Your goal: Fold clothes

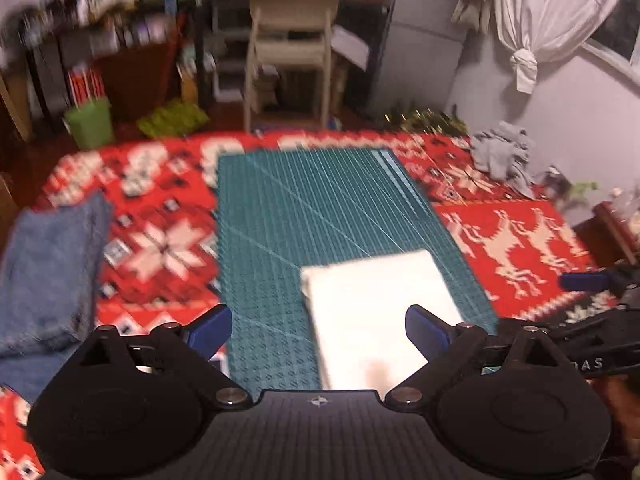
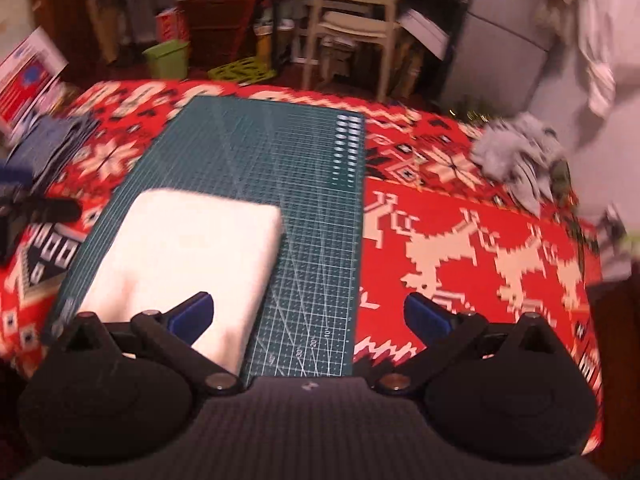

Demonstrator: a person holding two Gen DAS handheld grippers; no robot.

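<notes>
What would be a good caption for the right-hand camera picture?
Open right gripper hovering over a folded white cloth on a green cutting mat, with crumpled grey clothes waiting nearby.

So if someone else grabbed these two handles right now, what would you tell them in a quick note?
Left gripper: open, nothing held, above the near end of the white cloth.
Right gripper: open, nothing held, over the green mat beside the cloth.
Done: the white cloth lies folded in a neat rectangle on the mat.
Elsewhere: blue jeans lie at the left edge of the red blanket.
Left: the crumpled grey garment at the far right looks unfolded; probably next.
</notes>
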